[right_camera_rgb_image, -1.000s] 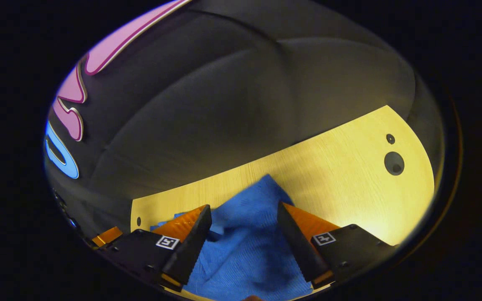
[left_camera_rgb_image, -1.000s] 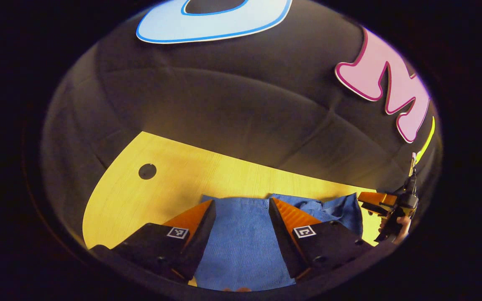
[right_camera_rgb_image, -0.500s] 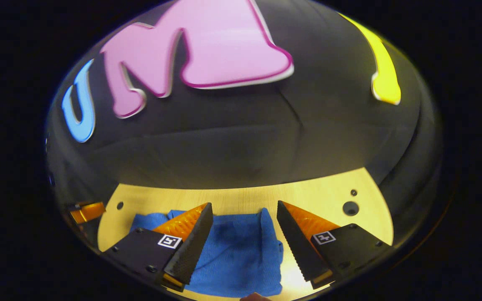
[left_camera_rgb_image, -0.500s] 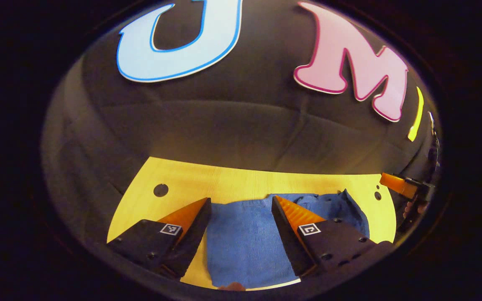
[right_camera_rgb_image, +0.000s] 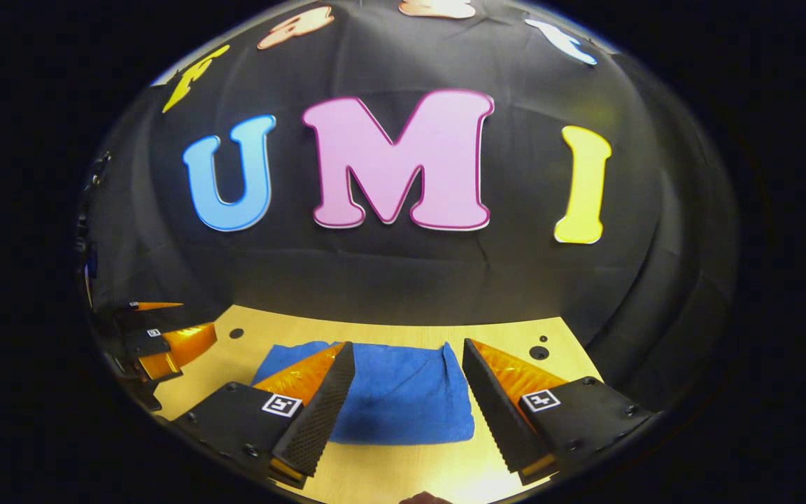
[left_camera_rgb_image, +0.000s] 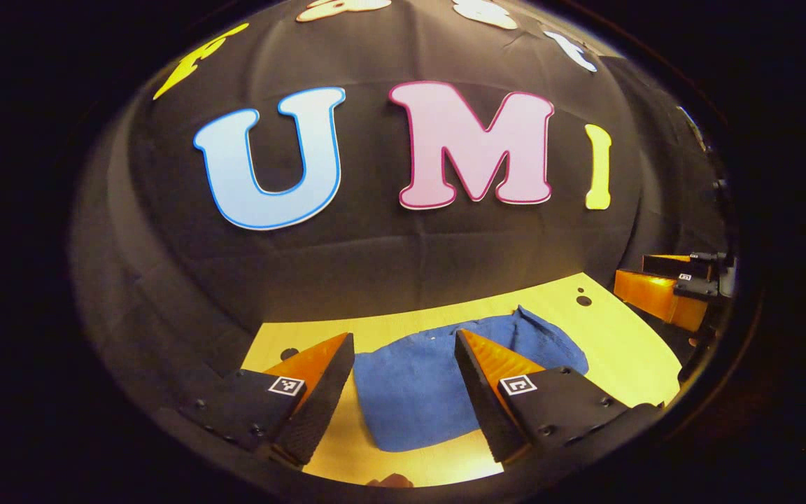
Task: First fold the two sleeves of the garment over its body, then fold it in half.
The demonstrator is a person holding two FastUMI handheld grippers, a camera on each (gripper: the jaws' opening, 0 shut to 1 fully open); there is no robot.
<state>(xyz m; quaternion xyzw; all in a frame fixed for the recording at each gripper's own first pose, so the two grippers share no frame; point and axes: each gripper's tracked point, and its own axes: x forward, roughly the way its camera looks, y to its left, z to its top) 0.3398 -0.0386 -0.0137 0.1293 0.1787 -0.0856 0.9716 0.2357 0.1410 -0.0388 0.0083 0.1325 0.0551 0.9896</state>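
In the left gripper view, the left claw [left_camera_rgb_image: 403, 350] sits at the bottom centre of the frame with its 2 fingers spread wide and nothing between them. The blue garment [left_camera_rgb_image: 417, 392] lies folded into a compact shape on the yellow tabletop [left_camera_rgb_image: 627, 350], seen through the gap between the fingers and spreading toward the right behind the right-hand finger. The claw is raised clear of the cloth and does not touch it. A ridge of cloth stands up at the garment's upper right corner. At the right edge of this frame the right claw [left_camera_rgb_image: 662, 283] shows, well apart from the garment; I cannot tell from here how its fingers stand.

In the right gripper view, the right claw [right_camera_rgb_image: 406, 346] is at the bottom centre, fingers released and wide apart, holding nothing. The garment [right_camera_rgb_image: 403, 399] lies flat on the tabletop [right_camera_rgb_image: 389, 476] in the gap between them, its near edge straight and its left part hidden behind the left-hand finger. A small fold rises at its upper right corner. The left claw [right_camera_rgb_image: 165, 332] appears at the left edge, beside the tabletop's left end and apart from the garment.
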